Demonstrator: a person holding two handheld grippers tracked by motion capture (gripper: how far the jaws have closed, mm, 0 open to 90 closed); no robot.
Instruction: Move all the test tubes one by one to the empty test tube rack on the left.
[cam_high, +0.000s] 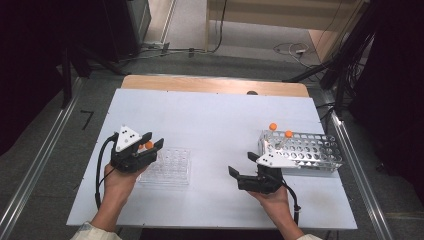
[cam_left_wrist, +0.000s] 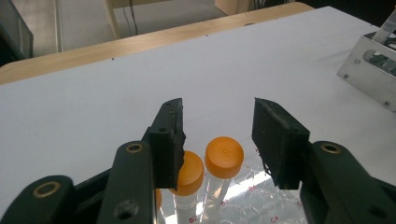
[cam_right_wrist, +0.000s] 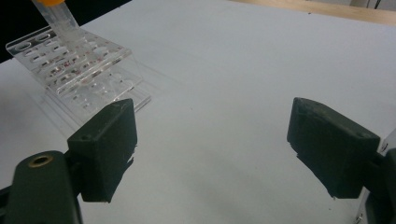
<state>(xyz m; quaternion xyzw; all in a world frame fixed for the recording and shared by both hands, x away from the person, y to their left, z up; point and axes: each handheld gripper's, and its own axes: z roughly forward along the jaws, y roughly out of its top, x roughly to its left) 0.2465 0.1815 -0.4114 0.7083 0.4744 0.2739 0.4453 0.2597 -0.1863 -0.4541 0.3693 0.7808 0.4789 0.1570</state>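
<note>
Left tool (cam_high: 151, 141) hangs released over orange-capped tubes (cam_left_wrist: 224, 154) in the clear rack (cam_high: 167, 167); right tool (cam_high: 241, 166), released, sits at 9 o'clock from the metal rack (cam_high: 315, 150).

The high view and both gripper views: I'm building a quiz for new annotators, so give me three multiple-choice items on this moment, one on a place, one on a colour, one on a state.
1. Where does the metal rack stand on the table?
A. at its right side
B. at its left side
C. at its far left corner

2. What colour are the caps on the tubes seen between the left gripper's jaws?
A. blue
B. orange
C. green

3. How do the jaws of the right gripper stand?
A. shut on a tube
B. shut on nothing
C. open, with bare table between them

Key: 1 A, the high view shows it beyond the person's right hand. 2 B, both caps in the left gripper view are orange. 3 C, the right gripper view shows a wide gap with nothing in it.
</note>
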